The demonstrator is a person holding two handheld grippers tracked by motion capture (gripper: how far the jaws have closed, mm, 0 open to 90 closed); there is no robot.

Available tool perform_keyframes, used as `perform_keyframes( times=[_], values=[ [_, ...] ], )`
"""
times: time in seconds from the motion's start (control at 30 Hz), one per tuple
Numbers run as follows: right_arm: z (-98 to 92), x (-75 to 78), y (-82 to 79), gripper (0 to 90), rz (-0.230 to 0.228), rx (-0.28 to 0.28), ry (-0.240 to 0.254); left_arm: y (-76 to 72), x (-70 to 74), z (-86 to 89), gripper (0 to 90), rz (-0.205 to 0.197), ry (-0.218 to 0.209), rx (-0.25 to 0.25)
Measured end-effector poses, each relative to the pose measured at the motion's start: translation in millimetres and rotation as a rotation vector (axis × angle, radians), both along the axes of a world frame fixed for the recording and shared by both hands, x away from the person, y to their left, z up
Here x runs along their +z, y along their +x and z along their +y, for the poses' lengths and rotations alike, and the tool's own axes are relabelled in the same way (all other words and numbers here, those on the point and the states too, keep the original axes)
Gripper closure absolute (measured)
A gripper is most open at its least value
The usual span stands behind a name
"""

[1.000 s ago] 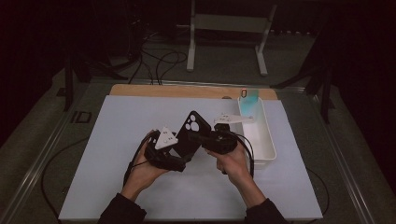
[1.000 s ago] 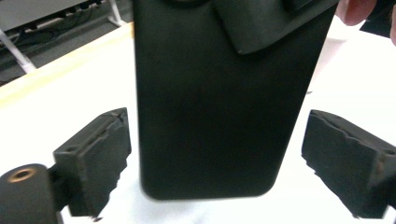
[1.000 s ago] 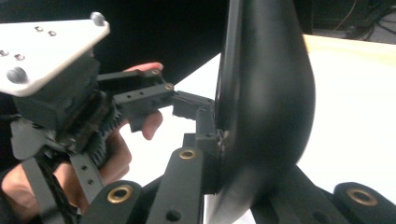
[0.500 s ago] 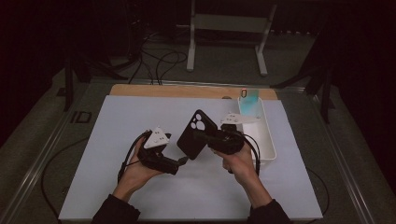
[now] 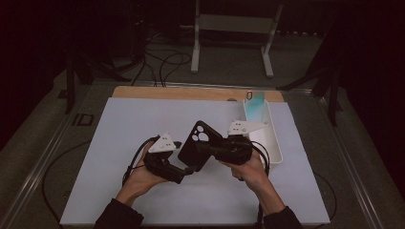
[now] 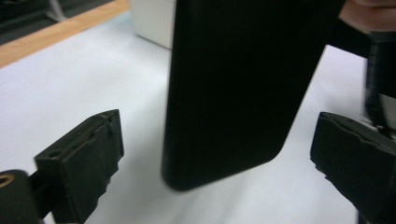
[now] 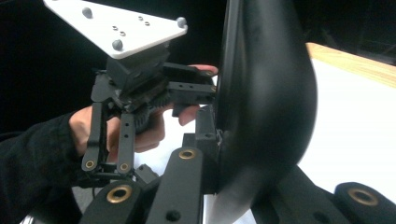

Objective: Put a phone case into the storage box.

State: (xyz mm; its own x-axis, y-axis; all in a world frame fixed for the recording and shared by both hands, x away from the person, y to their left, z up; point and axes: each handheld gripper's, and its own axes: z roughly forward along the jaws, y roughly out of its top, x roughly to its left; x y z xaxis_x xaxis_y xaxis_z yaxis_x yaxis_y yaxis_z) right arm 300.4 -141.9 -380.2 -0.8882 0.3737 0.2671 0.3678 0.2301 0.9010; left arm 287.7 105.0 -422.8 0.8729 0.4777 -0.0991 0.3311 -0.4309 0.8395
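From the high view I had both hands low at the near edge of the worktop (image 5: pixel 119 143), which carried a pale sheet. My left gripper (image 5: pixel 184 170) sat in my left hand (image 5: pixel 143 174), its fingers (image 6: pixel 84 163) spread wide and released; in the left gripper view the lower end of the black phone case (image 5: pixel 199 144) hung between them, touching neither pad. My right gripper (image 5: pixel 203 146), in my right hand (image 5: pixel 248 167), had its fingers clenched on the phone case, gripping it by one edge. The right gripper view showed that case (image 7: pixel 261 107) clamped on edge and standing upright, with the left gripper (image 7: pixel 205 88) just beside its far face. The case was held in the air above the middle of the sheet, its camera cutout turned up toward the high camera. Farther back, to the right, a white tray (image 5: pixel 274 143) lay at the sheet's edge, with a pale blue-green thing (image 5: pixel 255 107) in its far end. Beyond it ran a strip of bare wood (image 5: pixel 191 93).
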Motion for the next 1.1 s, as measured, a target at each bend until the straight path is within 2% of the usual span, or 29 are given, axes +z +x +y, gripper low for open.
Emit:
perform_keyframes(
  times=[0.2,0.3,0.43,0.53,0.57,0.6,0.73,0.77,0.8,0.87,0.9,0.97,1.0,1.1],
  values=[
    [5.1,-1.7,-0.7,85.6,-0.003,0.069,0.003,-1.8,0.6,-3.3,9.8,0.011,-0.034,-0.059],
    [6.0,-1.9,-0.4,85.7,-0.005,0.083,0.008,-2.7,0.8,-3.3,13.2,0.015,-0.049,-0.079],
    [6.7,-2.2,0.5,85.7,-0.011,0.090,0.000,-3.2,1.5,-1.7,24.2,0.016,-0.069,-0.089],
    [6.0,-2.4,1.2,85.7,-0.005,0.092,0.003,-2.7,1.4,-0.3,35.2,0.010,-0.066,-0.084],
    [5.5,-2.4,1.1,85.5,-0.005,0.088,-0.001,-2.4,0.7,0.7,35.2,0.012,-0.067,-0.088],
    [3.5,-2.0,2.3,85.4,-0.015,0.080,-0.001,-2.8,-0.4,1.4,42.7,0.013,-0.064,-0.097],
    [2.2,-2.7,4.1,83.7,-0.020,0.073,-0.016,-2.9,-2.6,1.6,52.4,0.013,-0.054,-0.090],
    [1.9,-3.4,4.8,82.4,-0.023,0.071,-0.018,-3.2,-3.6,1.3,52.4,0.007,-0.045,-0.088],
    [1.6,-4.0,5.7,77.5,-0.030,0.066,-0.028,-3.5,-5.0,0.6,58.2,0.004,-0.033,-0.087],
    [1.4,-4.1,6.0,75.7,-0.031,0.061,-0.029,-3.5,-5.6,0.3,60.5,0.003,-0.029,-0.089],
    [1.2,-4.3,7.1,68.9,-0.030,0.046,-0.034,-4.1,-6.5,-0.7,66.9,-0.003,-0.016,-0.085],
    [0.9,-4.5,7.8,67.2,-0.033,0.045,-0.037,-3.9,-6.8,-0.8,68.5,-0.003,-0.012,-0.083],
    [0.7,-4.8,8.8,61.6,-0.039,0.031,-0.046,-3.5,-7.5,-0.3,74.2,0.002,-0.017,-0.076],
    [0.7,-5.2,9.3,57.0,-0.038,0.030,-0.044,-3.7,-8.7,-1.2,77.9,0.004,-0.017,-0.069]
  ],
)
